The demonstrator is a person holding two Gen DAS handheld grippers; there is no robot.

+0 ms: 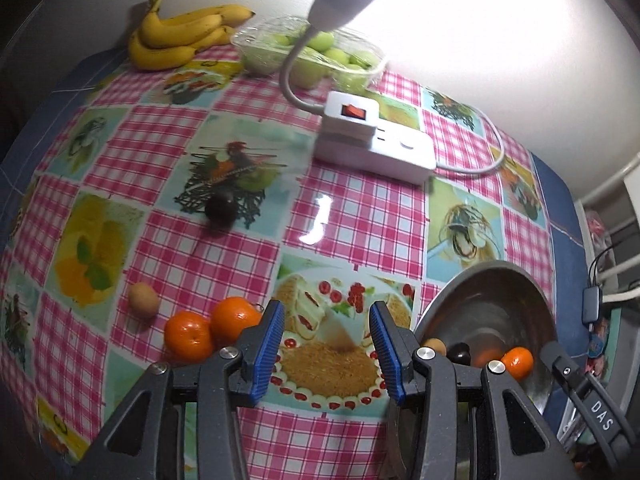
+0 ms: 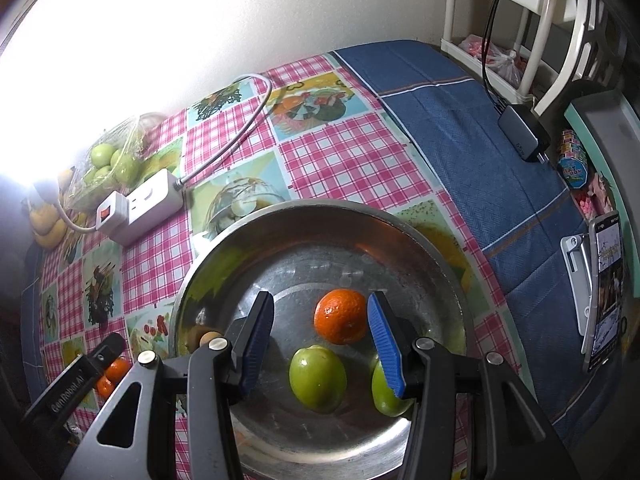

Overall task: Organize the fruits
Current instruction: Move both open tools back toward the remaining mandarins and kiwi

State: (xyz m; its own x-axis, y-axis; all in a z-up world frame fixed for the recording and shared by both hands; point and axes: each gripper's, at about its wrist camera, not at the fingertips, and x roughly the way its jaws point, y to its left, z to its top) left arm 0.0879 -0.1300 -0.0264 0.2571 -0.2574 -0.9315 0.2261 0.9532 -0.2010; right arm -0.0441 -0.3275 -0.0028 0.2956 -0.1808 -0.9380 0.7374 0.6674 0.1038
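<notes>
Fruits (image 2: 341, 321) lie in metal bowl (image 2: 320, 216).

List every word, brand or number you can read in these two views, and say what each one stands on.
"DAS" – white letters on the black arm of the right claw, at the lower right of the left wrist view.
"GenRobot.AI" – on the black arm of the left claw, at the lower left of the right wrist view.
"ART" – on the small colourful round tin; its remaining letters are too blurred.
Upright phone screen: text too small to read.
</notes>
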